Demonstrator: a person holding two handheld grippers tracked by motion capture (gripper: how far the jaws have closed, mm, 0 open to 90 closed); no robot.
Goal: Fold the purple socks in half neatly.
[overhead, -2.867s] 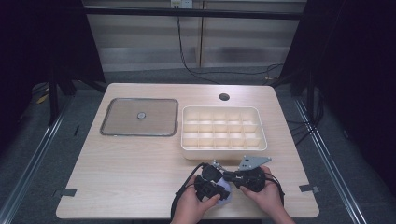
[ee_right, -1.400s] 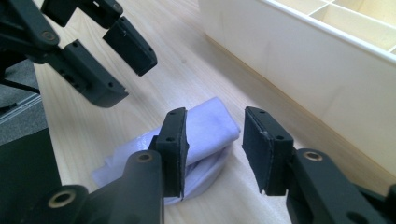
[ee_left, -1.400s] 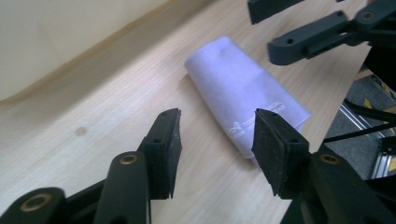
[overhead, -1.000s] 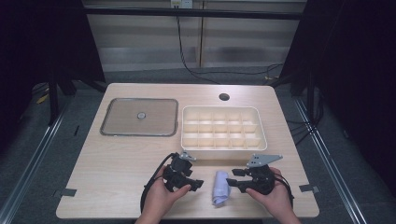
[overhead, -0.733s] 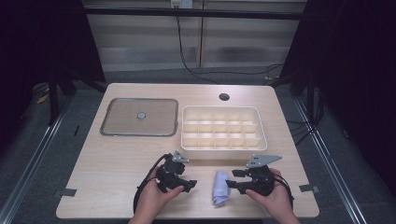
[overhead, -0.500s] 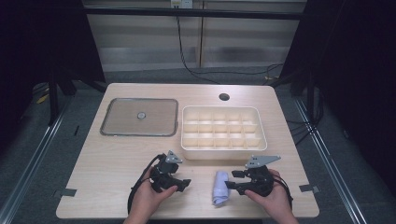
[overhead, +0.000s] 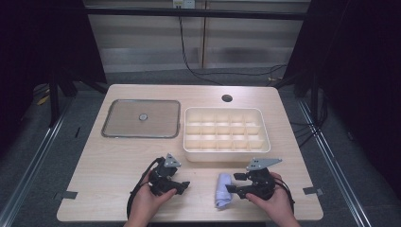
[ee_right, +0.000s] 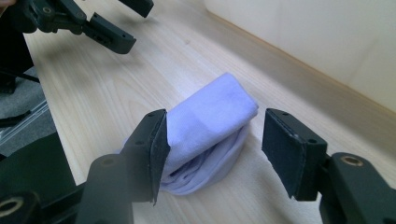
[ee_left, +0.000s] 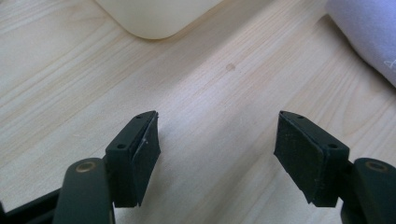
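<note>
A folded lavender cloth lies on the wooden table near its front edge. My right gripper points left at it. In the right gripper view its jaws straddle the cloth; they have just been opening, and the right pad stands clear of the fabric. My left gripper is left of the cloth and apart from it. It is open over bare wood, its jaws having just widened, with the cloth at the upper right of that view.
A white compartment tray sits just behind both grippers; its corner and wall are close. A metal-rimmed glass lid lies at the back left. A cable hole is near the far edge.
Both grippers were together at the cloth; the left one has since moved left and down, away from it. The right gripper stays put and its jaws have spread.
</note>
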